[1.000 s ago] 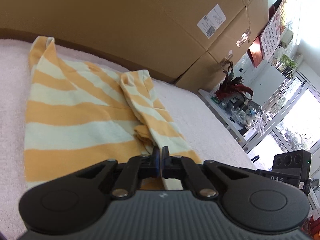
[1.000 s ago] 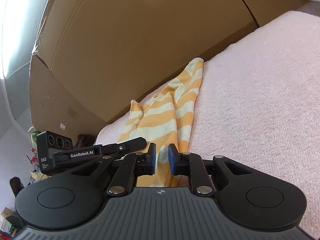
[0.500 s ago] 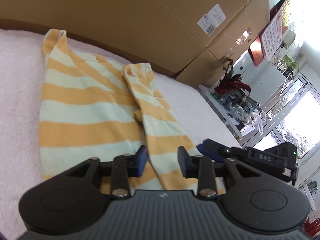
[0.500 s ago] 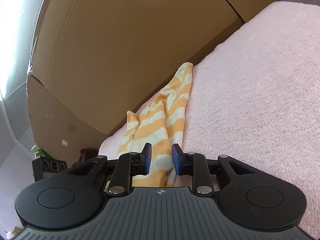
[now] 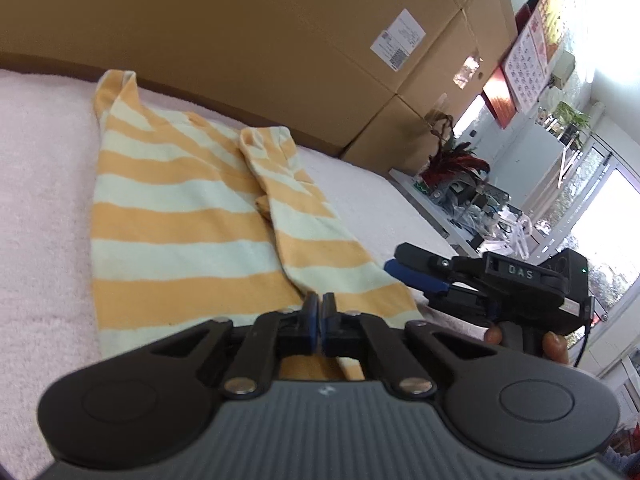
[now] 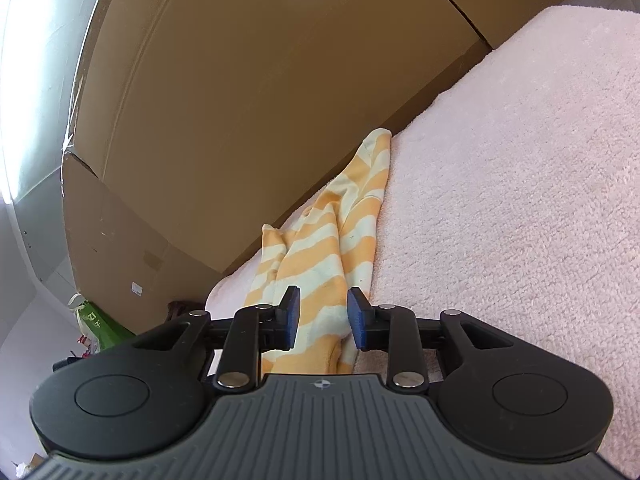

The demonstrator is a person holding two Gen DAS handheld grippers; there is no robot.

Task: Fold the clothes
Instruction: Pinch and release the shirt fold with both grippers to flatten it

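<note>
Nearest in the left wrist view, left gripper (image 5: 320, 305) with blue pads pressed together over the near hem of the striped garment (image 5: 180, 216); cannot tell whether any cloth is pinched between them. Just to its right, right gripper (image 5: 404, 264) seen from the side, low beside the garment's near right edge, held from below by a hand (image 5: 520, 338) with fingertips wrapped round the grip. In the right wrist view, right gripper (image 6: 323, 317) with jaws apart and opening, blue pads clear of the cloth, the orange-and-cream fabric (image 6: 320, 264) showing in the gap beyond them without being pressed. Spread flat on the pale pink fleecy cover (image 5: 36, 240), garment running away from the grippers, one narrow strip folded over along its right side, far corner reaching almost to the cardboard boxes (image 5: 248, 32). Behind the cover, those large brown boxes standing as a wall, a white shipping label (image 5: 398, 45) stuck on one. Farther right, a cluttered shelf (image 5: 472, 208) with a red-leaved plant (image 5: 456, 160), and beyond it a wall calendar (image 5: 528, 64) and bright windows.
</note>
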